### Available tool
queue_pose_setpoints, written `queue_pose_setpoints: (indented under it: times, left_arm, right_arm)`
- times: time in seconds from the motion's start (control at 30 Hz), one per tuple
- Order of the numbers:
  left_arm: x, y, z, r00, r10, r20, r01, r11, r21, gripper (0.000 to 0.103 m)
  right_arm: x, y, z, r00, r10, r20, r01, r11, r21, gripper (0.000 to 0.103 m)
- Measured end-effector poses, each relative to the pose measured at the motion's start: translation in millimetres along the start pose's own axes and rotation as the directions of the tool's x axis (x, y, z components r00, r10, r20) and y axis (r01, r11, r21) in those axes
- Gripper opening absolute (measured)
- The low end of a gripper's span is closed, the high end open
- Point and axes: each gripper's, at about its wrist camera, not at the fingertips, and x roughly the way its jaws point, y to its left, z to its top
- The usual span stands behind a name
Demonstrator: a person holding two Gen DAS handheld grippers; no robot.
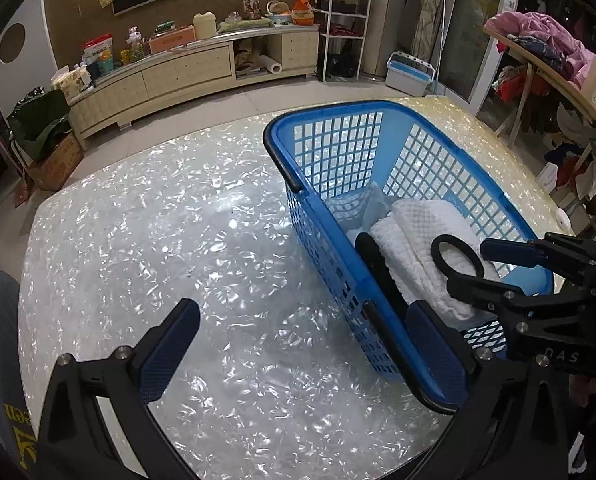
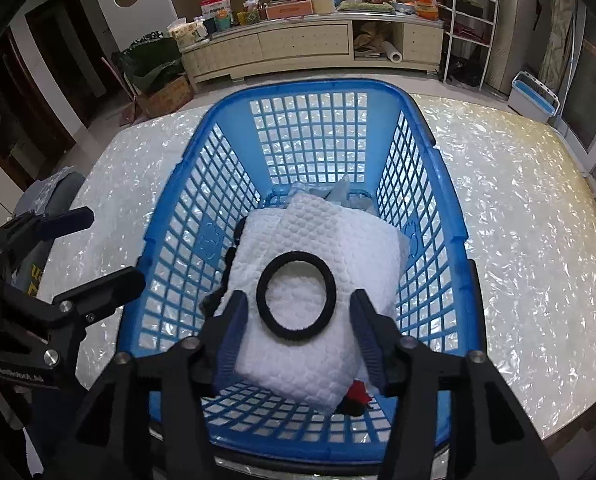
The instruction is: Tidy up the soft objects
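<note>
Black hair ring lies on white folded towel inside blue basket; left gripper jaws apart, empty, over table. Right wrist view: ring rests between right gripper fingers, spread clear of it.

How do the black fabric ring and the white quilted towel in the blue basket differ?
The black fabric ring is dark, thin and hollow; the white quilted towel is pale, bulky and folded. The ring lies on top; the towel sits under it, over other cloths. Both are soft, untouched, and inside the blue plastic lattice basket, with the right gripper open around the ring.
</note>
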Motion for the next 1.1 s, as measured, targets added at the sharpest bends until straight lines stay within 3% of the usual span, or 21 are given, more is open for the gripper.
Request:
queue_pose_setpoints:
  times: [0.1, 0.3, 0.37, 0.43, 0.57, 0.7, 0.9, 1.1]
  left_arm:
    - [-8.9, 1.2, -2.5, 1.0, -0.013, 0.026, 0.014, 1.0, -0.022, 0.103]
    - [-28.6, 3.8, -7.2, 0.997, -0.015, 0.071, 0.018, 0.999, -0.05, 0.103]
    - [-40.6, 3.3, -10.5, 0.995, -0.008, 0.103, 0.013, 0.999, -0.052, 0.103]
    - [-52.5, 2.1, -13.2, 0.99, -0.002, 0.138, 0.009, 0.999, -0.051, 0.103]
    - [-78.6, 3.7, -20.1, 0.98, 0.006, 0.198, 0.008, 0.998, -0.067, 0.103]
    - [-111.3, 6.3, -30.0, 0.956, 0.019, 0.293, 0.007, 0.996, -0.088, 0.103]
    - [-143.1, 11.3, -40.4, 0.924, 0.141, 0.356, -0.085, 0.982, -0.168, 0.103]
    - [-155.5, 16.7, -57.1, 0.901, 0.206, 0.382, -0.134, 0.969, -0.207, 0.103]
  right_arm:
    - [-4.7, -1.6, -2.2, 1.0, 0.01, 0.011, -0.01, 1.0, 0.01, 0.065]
    - [-21.0, 0.6, -9.6, 0.998, 0.013, 0.058, -0.014, 1.0, 0.018, 0.075]
    - [-28.8, 3.3, -13.0, 0.996, 0.012, 0.087, -0.013, 1.0, 0.012, 0.076]
    - [-39.3, 8.2, -15.5, 0.991, 0.009, 0.131, -0.009, 1.0, 0.0, 0.087]
    - [-58.6, 16.4, -20.5, 0.972, -0.018, 0.236, 0.022, 1.0, -0.012, 0.091]
    - [-78.1, 26.5, -22.8, 0.942, -0.047, 0.332, 0.057, 0.998, -0.022, 0.103]
    - [-95.9, 37.9, -28.7, 0.905, -0.039, 0.424, 0.06, 0.998, -0.036, 0.103]
    - [-98.3, 56.5, -38.9, 0.901, -0.033, 0.433, 0.072, 0.995, -0.074, 0.103]
